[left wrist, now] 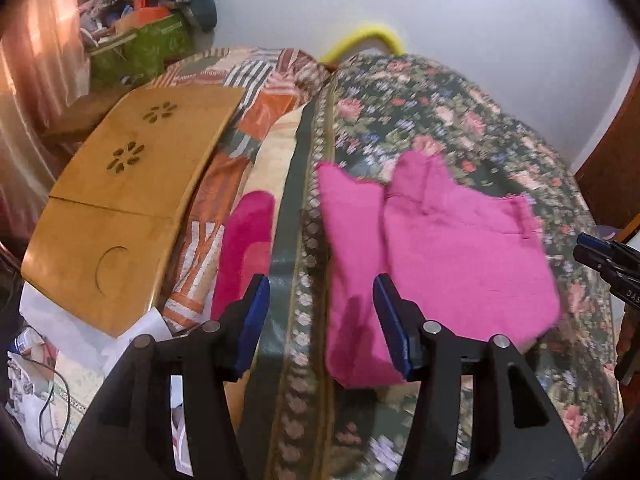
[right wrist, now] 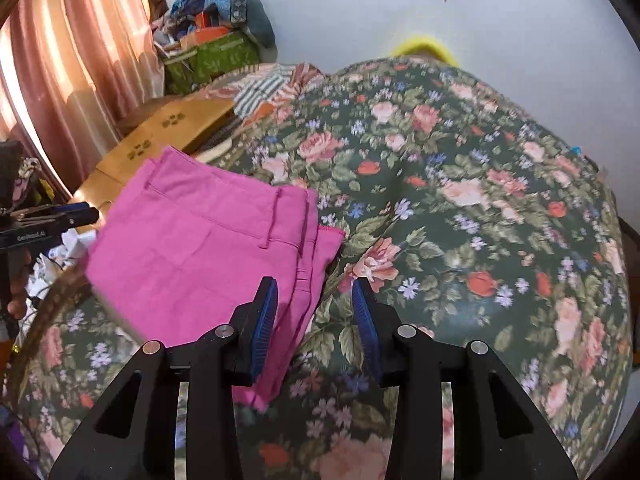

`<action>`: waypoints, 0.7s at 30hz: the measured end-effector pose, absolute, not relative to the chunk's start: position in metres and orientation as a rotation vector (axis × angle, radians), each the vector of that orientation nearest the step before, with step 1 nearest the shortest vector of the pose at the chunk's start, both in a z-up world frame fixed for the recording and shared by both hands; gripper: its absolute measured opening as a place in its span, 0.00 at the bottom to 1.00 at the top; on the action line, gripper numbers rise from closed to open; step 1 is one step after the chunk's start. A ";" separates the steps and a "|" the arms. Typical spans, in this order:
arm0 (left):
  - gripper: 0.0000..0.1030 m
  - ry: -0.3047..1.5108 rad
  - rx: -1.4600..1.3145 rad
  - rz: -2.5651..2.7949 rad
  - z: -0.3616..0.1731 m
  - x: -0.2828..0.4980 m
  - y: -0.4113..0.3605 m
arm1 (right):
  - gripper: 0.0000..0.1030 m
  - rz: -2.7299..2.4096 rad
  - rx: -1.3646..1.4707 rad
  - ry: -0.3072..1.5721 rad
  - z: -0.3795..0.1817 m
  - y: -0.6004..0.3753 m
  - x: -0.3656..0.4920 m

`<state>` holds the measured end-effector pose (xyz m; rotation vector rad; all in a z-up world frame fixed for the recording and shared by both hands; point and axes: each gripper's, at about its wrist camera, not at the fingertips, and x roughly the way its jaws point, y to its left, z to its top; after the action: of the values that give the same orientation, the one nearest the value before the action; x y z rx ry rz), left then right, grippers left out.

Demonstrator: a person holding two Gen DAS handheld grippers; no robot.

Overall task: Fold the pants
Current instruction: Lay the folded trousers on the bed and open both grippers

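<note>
- Pink pants lying folded into a chunky stack on the floral bedspread, waistband and belt loops on the right end in the left wrist view
- Same pants in the right wrist view, waistband layers stacked toward the right edge, lower corner of the stack reaching down past the left pad
- Left claw released, blue pads well apart, nothing pinched; only the green patterned border strip of the bedspread and the left edge of the pants showing in the gap
- Right claw also released, jaws apart with a narrower gap than the left one, no cloth pressed between the pads; edge of the pants sitting under the gap, can't tell if a pad brushes the cloth
- Tip of the right claw poking in at the right edge of the left view, just beside the waistband end, a bit blurry
- Tip of the left claw peeking in at the left edge of the right view, near the pants' far end
- Wooden lap tray with flower cutouts resting on the patchwork quilt left of the bedspread
- Second, darker pink cloth lying on that quilt, apart from the pants
- Green box stuffed with clutter by the wall, peach curtain on the left, yellow thing behind the bed, too blurry to identify
</note>
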<state>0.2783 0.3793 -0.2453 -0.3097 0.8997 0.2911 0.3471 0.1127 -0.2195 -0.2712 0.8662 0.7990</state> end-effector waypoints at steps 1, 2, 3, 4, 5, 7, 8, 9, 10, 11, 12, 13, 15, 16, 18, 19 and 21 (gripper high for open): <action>0.53 0.880 -0.302 0.282 -0.234 0.273 0.372 | 0.34 0.801 -0.268 0.851 -0.213 0.110 0.343; 0.53 0.864 -0.292 0.277 -0.226 0.269 0.366 | 0.34 0.803 -0.266 0.830 -0.204 0.107 0.338; 0.53 0.842 -0.277 0.269 -0.214 0.263 0.357 | 0.34 0.804 -0.264 0.806 -0.194 0.104 0.332; 0.53 0.824 -0.263 0.264 -0.204 0.259 0.349 | 0.34 0.807 -0.261 0.775 -0.182 0.100 0.324; 0.53 0.802 -0.249 0.257 -0.193 0.253 0.340 | 0.34 0.809 -0.257 0.751 -0.172 0.097 0.319; 0.53 0.755 -0.225 0.236 -0.167 0.239 0.319 | 0.34 0.815 -0.238 0.696 -0.149 0.088 0.305; 0.53 0.725 -0.216 0.229 -0.153 0.231 0.307 | 0.34 0.818 -0.228 0.679 -0.142 0.085 0.301; 0.53 0.697 -0.209 0.221 -0.141 0.225 0.298 | 0.34 0.827 -0.212 0.655 -0.129 0.079 0.292; 0.53 0.659 -0.200 0.211 -0.125 0.214 0.284 | 0.34 0.835 -0.198 0.636 -0.119 0.075 0.285; 0.53 0.638 -0.192 0.208 -0.115 0.207 0.276 | 0.34 0.843 -0.181 0.612 -0.107 0.069 0.276; 0.53 0.601 -0.173 0.206 -0.100 0.196 0.262 | 0.34 0.850 -0.166 0.585 -0.095 0.062 0.265; 0.53 0.566 -0.157 0.205 -0.087 0.184 0.250 | 0.34 0.856 -0.156 0.564 -0.086 0.057 0.257; 0.53 0.509 -0.134 0.206 -0.066 0.166 0.231 | 0.34 0.867 -0.136 0.509 -0.064 0.044 0.234; 0.53 0.471 -0.125 0.201 -0.053 0.152 0.219 | 0.34 0.873 -0.130 0.489 -0.058 0.040 0.225; 0.53 0.423 -0.117 0.190 -0.034 0.131 0.201 | 0.34 0.889 -0.114 0.446 -0.043 0.029 0.204; 0.53 0.396 -0.111 0.187 -0.025 0.119 0.192 | 0.34 0.896 -0.105 0.427 -0.037 0.023 0.194; 0.53 0.347 -0.100 0.191 -0.011 0.098 0.178 | 0.35 0.905 -0.077 0.392 -0.026 0.010 0.173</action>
<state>0.0981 0.1782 -0.0109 -0.1000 0.3472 0.1910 0.1727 0.0104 -0.0256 -0.0767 0.3918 0.9053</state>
